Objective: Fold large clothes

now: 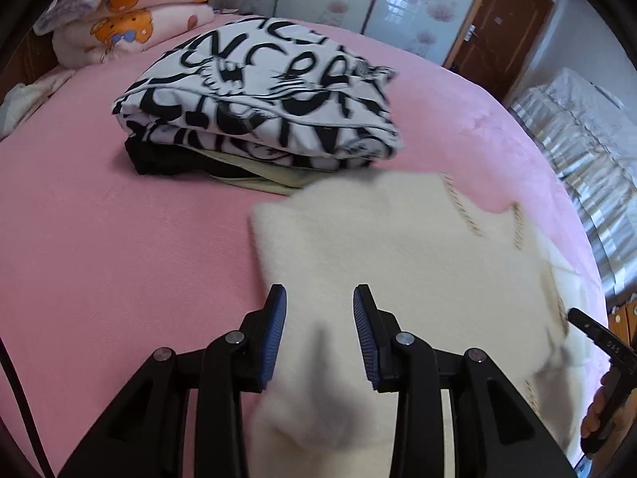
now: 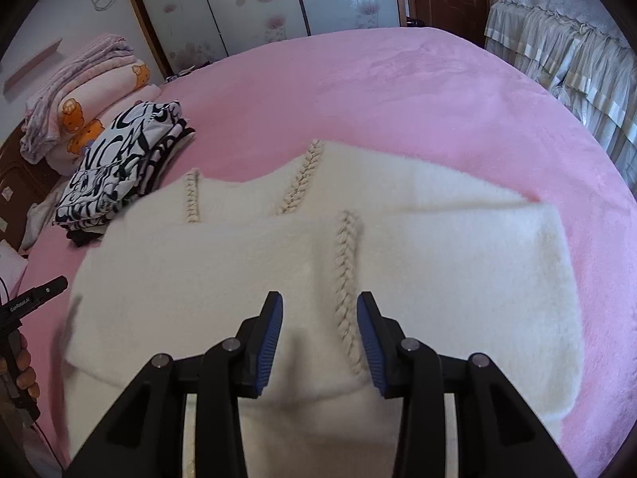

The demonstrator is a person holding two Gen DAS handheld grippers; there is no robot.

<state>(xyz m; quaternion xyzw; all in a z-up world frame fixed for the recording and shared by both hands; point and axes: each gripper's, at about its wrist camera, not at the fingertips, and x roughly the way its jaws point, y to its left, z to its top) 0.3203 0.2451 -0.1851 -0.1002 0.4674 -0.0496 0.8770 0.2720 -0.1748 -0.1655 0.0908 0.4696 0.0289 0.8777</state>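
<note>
A fluffy white sweater (image 2: 418,263) with braided cream trim (image 2: 345,279) lies folded on the pink bed (image 2: 398,91). In the left wrist view the same sweater (image 1: 398,247) is blurred. My left gripper (image 1: 319,298) hangs over its near left edge with the blue pads apart. Cloth lies between and under them, and the pads do not press on it. My right gripper (image 2: 319,306) stands over the sweater's near edge beside the braid, jaws apart, and a soft hump of cloth between them is not pinched.
A stack of folded clothes, topped by a black-and-white printed garment (image 1: 258,99), sits behind the sweater on the left. Rolled pink bedding (image 1: 131,20) lies at the head. A draped second bed (image 2: 565,47), wardrobe doors and a brown door (image 1: 497,32) stand beyond the bed.
</note>
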